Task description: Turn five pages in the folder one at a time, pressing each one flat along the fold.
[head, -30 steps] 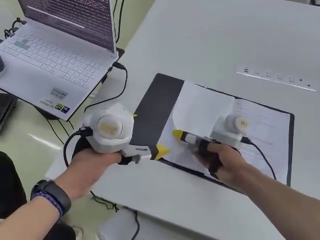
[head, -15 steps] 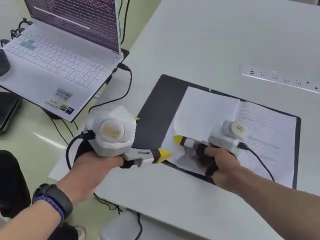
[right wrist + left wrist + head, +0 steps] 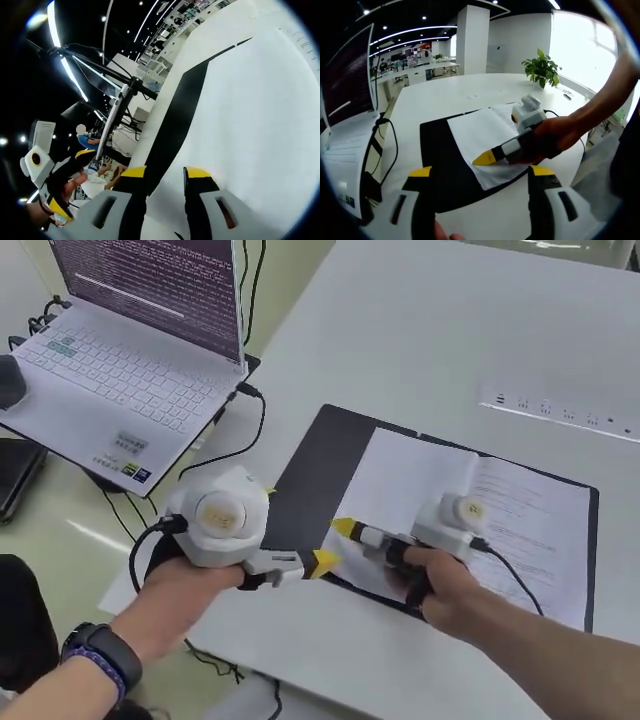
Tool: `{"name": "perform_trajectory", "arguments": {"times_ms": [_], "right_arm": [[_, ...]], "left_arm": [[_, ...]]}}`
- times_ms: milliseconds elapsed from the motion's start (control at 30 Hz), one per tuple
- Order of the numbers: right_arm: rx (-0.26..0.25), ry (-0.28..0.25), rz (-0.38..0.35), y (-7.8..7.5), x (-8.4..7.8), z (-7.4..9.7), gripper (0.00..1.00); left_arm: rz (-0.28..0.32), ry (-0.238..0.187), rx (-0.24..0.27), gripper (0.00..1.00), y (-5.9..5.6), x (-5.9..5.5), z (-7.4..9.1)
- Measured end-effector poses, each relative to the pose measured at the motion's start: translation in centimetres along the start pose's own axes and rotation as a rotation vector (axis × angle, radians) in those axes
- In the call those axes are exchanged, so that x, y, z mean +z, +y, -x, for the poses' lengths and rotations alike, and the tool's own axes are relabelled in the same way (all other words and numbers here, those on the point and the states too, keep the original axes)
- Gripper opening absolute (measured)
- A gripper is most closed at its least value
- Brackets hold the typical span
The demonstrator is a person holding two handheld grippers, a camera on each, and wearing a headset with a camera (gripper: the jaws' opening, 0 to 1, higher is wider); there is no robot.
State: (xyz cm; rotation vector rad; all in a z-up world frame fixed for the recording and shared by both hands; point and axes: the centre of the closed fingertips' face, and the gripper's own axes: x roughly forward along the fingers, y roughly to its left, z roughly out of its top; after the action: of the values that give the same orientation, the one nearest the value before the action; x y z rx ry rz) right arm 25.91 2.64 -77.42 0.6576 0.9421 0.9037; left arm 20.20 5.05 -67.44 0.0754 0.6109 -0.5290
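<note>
Folder (image 3: 312, 462): open flat on white table (image 3: 420, 330); black cover left, pages right
Left gripper (image 3: 481, 172): jaws spread wide; at folder's near edge
Right gripper (image 3: 165, 173): jaws narrowly parted; over top page (image 3: 400, 478), at its left edge

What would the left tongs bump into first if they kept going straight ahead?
Most likely the white page on the black folder, close by the yellow tip of the right tongs. The left tongs point low over the folder's near edge; depth is unclear, so the right tongs might come first.
</note>
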Motion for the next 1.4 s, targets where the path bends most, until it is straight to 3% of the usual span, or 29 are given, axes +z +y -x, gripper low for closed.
{"name": "perform_trajectory", "arguments": {"times_ms": [233,533,733,1400], "right_arm": [[0.037,-0.01,0.021,1.0,0.0,0.3,0.43],[0.085,-0.034,0.051,2.2,0.9,1.5,0.55],[0.094,-0.045,0.089,2.5,1.9,2.9,0.55],[0.038,-0.162,0.191,0.3,6.5,10.1,0.52]], "left_arm": [[0.005,0.003,-0.004,0.75,-0.3,-0.2,-0.1],[0.005,0.007,-0.013,0.74,-0.9,-0.2,-0.9],[-0.001,0.011,-0.023,0.71,-1.5,-0.2,-1.7],[-0.054,0.051,-0.065,0.52,-2.9,-0.3,-5.8]]}}
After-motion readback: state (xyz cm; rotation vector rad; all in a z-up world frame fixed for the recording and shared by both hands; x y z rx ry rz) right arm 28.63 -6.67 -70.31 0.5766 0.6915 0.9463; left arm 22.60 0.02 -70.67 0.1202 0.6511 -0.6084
